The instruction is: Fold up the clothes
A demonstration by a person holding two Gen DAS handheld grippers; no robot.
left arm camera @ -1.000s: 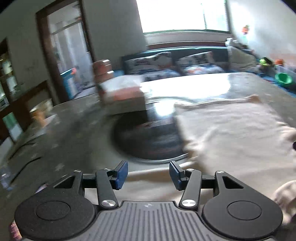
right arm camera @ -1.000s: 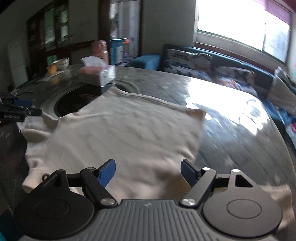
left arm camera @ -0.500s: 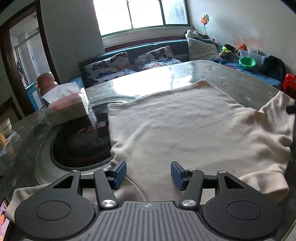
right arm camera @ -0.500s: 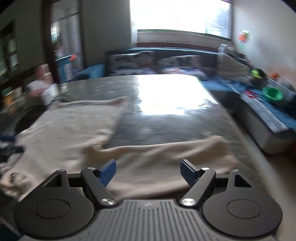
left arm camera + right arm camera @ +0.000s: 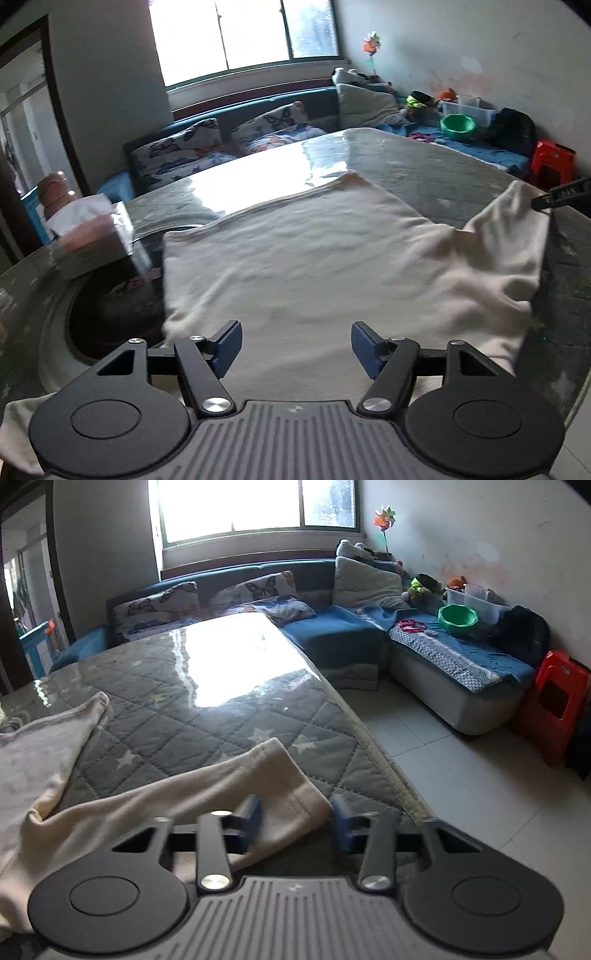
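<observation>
Since the cream shirt (image 5: 314, 266) lies spread on the table (image 5: 229, 709) for folding, right tongs (image 5: 295, 821) have just been closing around its sleeve cuff (image 5: 291, 794), pads not yet pressing; left tongs (image 5: 295, 345) spread, just been opening, above the body.

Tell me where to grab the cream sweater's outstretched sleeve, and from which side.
Take the cuff end of the cream knit sweater's sleeve, coming in from the near table edge. It lies flat and free on the grey quilted table cover. The right tongs straddle it; their jaws have just been closing, cuff between them.
</observation>
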